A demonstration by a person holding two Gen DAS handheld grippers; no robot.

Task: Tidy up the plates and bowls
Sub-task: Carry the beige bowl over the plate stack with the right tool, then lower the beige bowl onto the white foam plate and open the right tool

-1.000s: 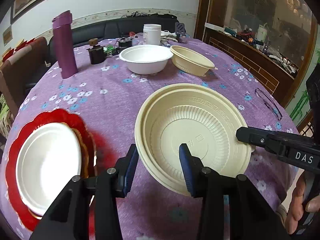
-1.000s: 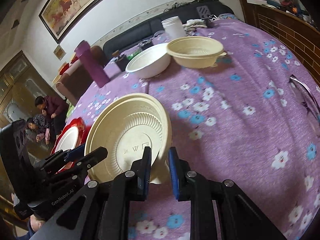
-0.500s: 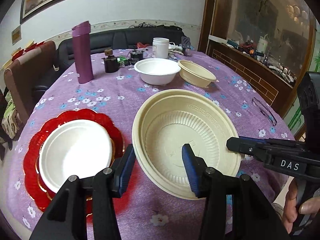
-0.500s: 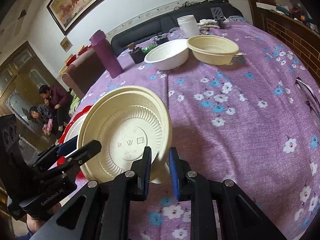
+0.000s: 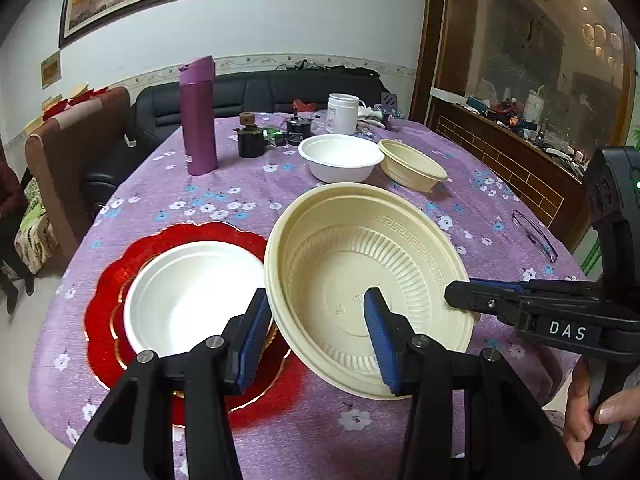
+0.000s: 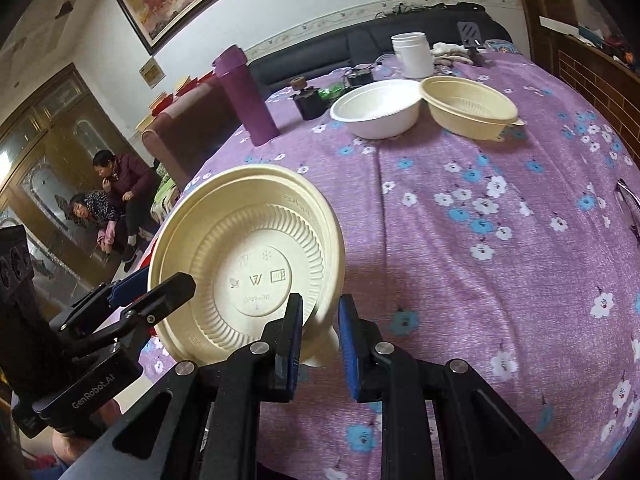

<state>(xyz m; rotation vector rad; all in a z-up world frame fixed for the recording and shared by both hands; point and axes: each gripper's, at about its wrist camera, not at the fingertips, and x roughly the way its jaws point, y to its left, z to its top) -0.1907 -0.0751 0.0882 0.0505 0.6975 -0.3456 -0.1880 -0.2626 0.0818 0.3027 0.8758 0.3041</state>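
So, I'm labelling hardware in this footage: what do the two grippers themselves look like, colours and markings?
Both are matte black plastic with silver screws at the finger joints and ribbed blue pads inside the fingers. The right gripper carries white "DAS" lettering on its side, with a bare hand on its handle. The left gripper has "GenRobot.AI" printed on its body. No cables or sleeves show.

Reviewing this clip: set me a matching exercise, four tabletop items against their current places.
Items:
1. large cream plastic plate
2. white paper plate
3. tall purple flask
4. small cream plastic bowl

Places:
A. standing upright on the far left of the table
B. lying on the red scalloped plate
C. tilted, its rim tab between the fingers of the right hand-held gripper
D. right next to the white round bowl

Pairs: 1-C, 2-B, 3-A, 4-D
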